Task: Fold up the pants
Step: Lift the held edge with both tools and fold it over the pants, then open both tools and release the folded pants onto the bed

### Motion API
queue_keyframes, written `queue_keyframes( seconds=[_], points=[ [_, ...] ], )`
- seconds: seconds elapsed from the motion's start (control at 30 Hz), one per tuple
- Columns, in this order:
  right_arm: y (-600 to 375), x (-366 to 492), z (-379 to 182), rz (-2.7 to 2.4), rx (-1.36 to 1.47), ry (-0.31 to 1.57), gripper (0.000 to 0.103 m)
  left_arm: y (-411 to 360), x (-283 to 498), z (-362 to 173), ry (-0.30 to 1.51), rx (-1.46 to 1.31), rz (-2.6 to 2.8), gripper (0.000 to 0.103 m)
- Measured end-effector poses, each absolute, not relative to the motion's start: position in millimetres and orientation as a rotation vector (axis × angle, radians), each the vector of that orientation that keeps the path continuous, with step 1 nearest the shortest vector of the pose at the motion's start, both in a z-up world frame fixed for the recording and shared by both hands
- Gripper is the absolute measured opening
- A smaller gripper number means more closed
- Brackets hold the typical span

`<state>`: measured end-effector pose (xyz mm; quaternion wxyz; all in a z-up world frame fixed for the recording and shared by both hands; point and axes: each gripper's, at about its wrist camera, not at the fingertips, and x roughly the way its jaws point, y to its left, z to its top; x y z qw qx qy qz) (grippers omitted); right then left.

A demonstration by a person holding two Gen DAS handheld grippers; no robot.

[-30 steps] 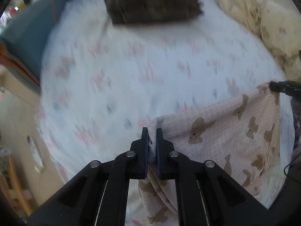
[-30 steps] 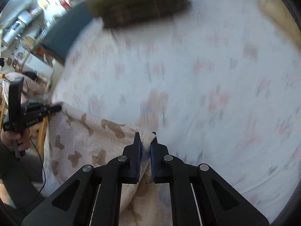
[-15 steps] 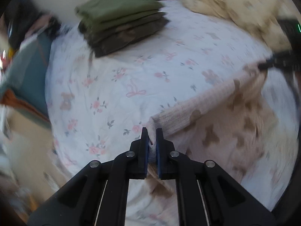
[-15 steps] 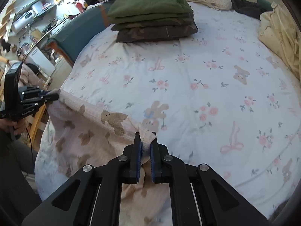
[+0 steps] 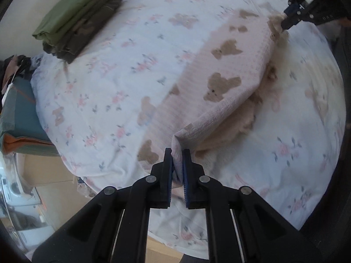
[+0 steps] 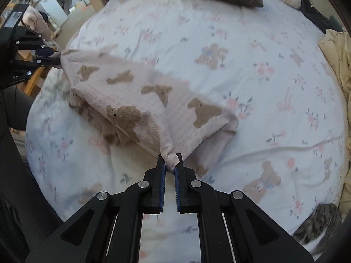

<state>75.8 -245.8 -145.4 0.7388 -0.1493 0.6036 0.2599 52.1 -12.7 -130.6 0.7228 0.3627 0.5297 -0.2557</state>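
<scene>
Pink bear-print pants [image 5: 221, 70] stretched over the floral bed sheet [image 5: 114, 83], partly draped on it. Left gripper [image 5: 177, 166] fingers clamped on one corner, right gripper [image 6: 170, 164] fingers pinching the other. Folded green clothes stack [image 5: 74, 19] at the far edge.

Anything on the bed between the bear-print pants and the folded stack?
Nothing: only bare floral bedsheet separates the pants from the stack of folded clothes, seen clearest in the left wrist view.

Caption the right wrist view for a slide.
Right hand-held gripper pinches the bear-print pants over a floral bedsheet.
</scene>
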Motion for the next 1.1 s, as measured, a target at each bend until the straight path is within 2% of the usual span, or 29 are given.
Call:
queue_keyframes(
  seconds=[0.1,0.13,0.17,0.2,0.3,0.4,0.47,0.6,0.73,0.93,1.03,1.1],
  points=[
    [-242,68,-160,0.562,-0.361,1.404,0.007,-9,41,-140,1.227,0.782,-0.610,0.010],
    [-239,66,-168,0.548,-0.393,1.442,0.008,-8,37,-145,1.270,0.762,-0.639,0.024],
    [-236,64,-177,0.515,-0.450,1.484,0.012,-5,34,-148,1.315,0.748,-0.656,0.035],
    [-235,62,-185,0.487,-0.491,1.535,0.019,-1,33,-148,1.334,0.737,-0.655,0.052],
    [-244,62,-184,0.470,-0.450,1.623,0.019,15,37,-119,1.305,0.580,-0.671,0.055],
    [-255,73,-145,0.444,-0.349,1.506,0.019,39,57,-81,1.203,0.313,-0.609,0.065],
    [-259,83,-120,0.400,-0.249,1.398,0.020,48,73,-75,1.139,0.220,-0.460,0.073],
    [-260,99,-100,0.363,0.050,1.210,0.023,45,96,-100,1.150,0.084,-0.230,0.074],
    [-247,108,-132,0.360,0.247,1.219,0.023,18,88,-138,1.224,-0.073,-0.218,0.073],
    [-215,95,-183,0.397,0.024,1.443,0.023,-14,65,-181,1.340,0.129,-0.272,0.075],
    [-223,86,-201,0.316,-0.086,1.515,0.020,8,60,-188,1.396,0.049,-0.222,0.084],
    [-229,85,-202,0.288,-0.089,1.525,0.020,25,59,-196,1.436,0.021,-0.139,0.083]
  ],
)
